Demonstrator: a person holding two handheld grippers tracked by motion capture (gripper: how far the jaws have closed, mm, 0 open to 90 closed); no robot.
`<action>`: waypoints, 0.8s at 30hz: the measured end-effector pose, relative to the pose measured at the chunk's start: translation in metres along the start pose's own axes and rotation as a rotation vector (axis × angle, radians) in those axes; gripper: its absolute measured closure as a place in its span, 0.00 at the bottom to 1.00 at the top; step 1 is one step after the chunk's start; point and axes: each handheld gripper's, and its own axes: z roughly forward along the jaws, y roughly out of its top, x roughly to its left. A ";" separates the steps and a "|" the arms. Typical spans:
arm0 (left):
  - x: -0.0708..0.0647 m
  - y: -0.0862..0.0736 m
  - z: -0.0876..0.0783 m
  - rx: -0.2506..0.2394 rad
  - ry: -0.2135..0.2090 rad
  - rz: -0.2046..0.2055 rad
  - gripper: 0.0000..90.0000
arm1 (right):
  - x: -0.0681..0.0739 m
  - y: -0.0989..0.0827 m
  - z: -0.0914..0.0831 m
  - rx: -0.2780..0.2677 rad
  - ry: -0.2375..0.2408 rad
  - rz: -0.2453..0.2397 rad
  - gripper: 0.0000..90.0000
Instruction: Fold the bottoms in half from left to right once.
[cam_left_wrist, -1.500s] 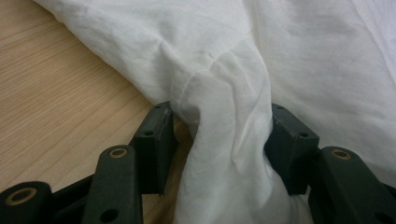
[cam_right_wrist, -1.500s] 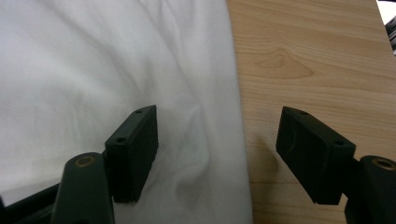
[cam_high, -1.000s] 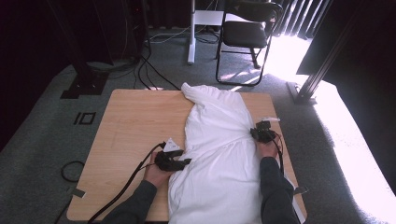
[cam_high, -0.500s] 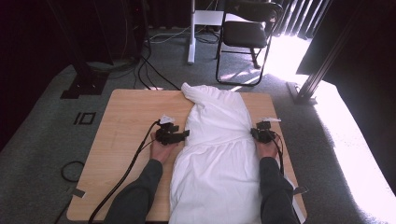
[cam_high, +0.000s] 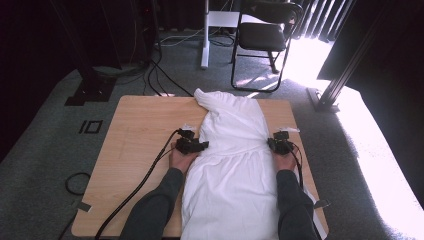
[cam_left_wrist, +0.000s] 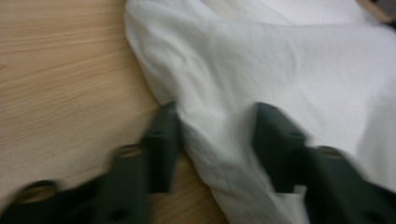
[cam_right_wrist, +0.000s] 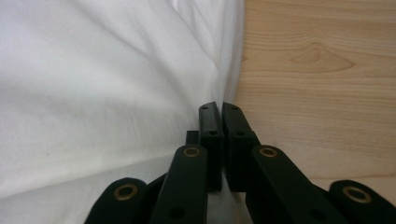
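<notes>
Left gripper (cam_left_wrist: 215, 140): jaws closing around the left hem of the white garment (cam_high: 232, 165), not yet pinching. Garment lying along the worktop (cam_high: 140, 130) centre-right. Right gripper (cam_right_wrist: 219, 140): clamping the right hem. Risk: left jaws snatching too little cloth, fold slipping free.

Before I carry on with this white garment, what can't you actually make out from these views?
- Left gripper, left gripper view: motion blur; its jaws have just been closing around a fold of the white cloth garment, pad contact unclear.
- Right gripper, right gripper view: shut at the garment's edge; the pinched cloth is hidden between the jaws.
- High view: garment's near end cut off by the frame's bottom edge; the wooden table beneath it is covered.
</notes>
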 end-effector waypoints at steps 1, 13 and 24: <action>-0.003 -0.001 0.000 0.008 0.015 0.030 0.75 | 0.002 -0.001 -0.001 -0.001 0.001 -0.003 0.98; -0.007 -0.028 -0.038 0.082 0.065 0.186 0.98 | 0.027 -0.029 -0.025 -0.008 0.041 -0.047 0.98; -0.021 -0.084 -0.090 0.058 0.064 0.174 0.96 | 0.056 -0.079 -0.074 0.002 0.099 -0.090 0.98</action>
